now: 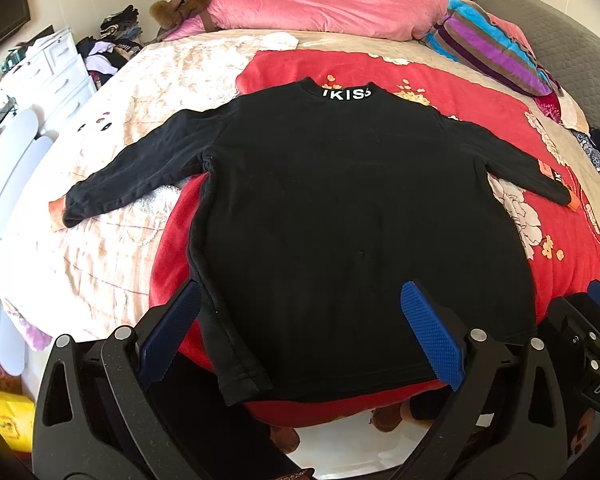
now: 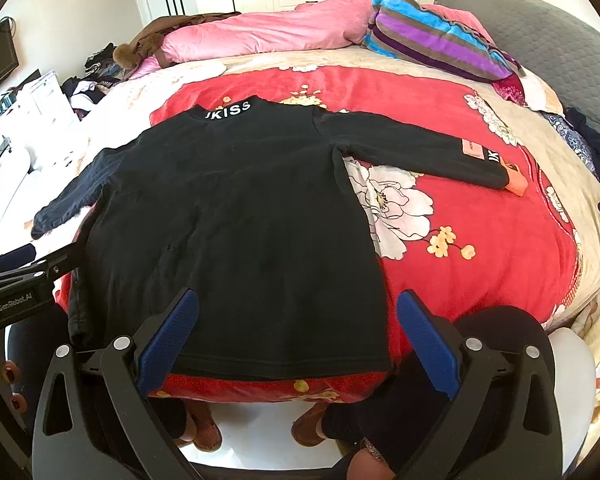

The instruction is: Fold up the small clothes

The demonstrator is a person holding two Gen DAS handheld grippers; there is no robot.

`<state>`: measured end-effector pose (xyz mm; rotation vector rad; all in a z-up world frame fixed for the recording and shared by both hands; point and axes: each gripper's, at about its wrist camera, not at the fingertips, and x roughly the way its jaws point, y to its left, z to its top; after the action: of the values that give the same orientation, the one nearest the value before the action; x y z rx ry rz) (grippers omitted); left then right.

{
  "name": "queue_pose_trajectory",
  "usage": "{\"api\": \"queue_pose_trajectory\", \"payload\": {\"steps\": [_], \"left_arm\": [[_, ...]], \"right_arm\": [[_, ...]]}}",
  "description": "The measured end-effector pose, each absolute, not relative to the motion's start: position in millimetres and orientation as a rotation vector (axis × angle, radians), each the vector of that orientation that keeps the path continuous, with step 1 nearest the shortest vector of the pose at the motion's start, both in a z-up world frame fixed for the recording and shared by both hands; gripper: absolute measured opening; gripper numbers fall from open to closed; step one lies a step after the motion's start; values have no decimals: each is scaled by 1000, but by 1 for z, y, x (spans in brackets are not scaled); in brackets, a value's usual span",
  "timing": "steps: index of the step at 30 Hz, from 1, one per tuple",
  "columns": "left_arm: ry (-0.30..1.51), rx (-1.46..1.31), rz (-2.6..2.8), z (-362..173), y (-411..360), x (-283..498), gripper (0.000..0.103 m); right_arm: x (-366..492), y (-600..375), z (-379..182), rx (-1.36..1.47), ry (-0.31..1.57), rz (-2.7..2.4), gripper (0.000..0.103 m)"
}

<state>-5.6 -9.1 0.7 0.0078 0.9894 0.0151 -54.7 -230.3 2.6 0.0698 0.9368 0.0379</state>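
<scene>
A small black long-sleeved sweatshirt lies flat on the bed, collar with white letters away from me, both sleeves spread out with orange cuffs. It also shows in the right wrist view. My left gripper is open and empty, hovering over the sweatshirt's lower left hem. My right gripper is open and empty over the lower right hem corner. The right gripper's body shows at the right edge of the left wrist view.
A red floral blanket lies under the sweatshirt on the bed. A pink quilt and a striped blanket lie at the far side. A white dresser stands left. Feet in brown slippers stand at the bed's near edge.
</scene>
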Motion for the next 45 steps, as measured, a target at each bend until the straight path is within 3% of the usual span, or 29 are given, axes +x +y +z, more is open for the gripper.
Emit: {"api": "queue_pose_trajectory", "payload": {"steps": [45], "left_arm": [[993, 24, 28, -3, -9, 14, 94]], "right_arm": [[-33, -237, 3, 70, 924, 32, 99]]}}
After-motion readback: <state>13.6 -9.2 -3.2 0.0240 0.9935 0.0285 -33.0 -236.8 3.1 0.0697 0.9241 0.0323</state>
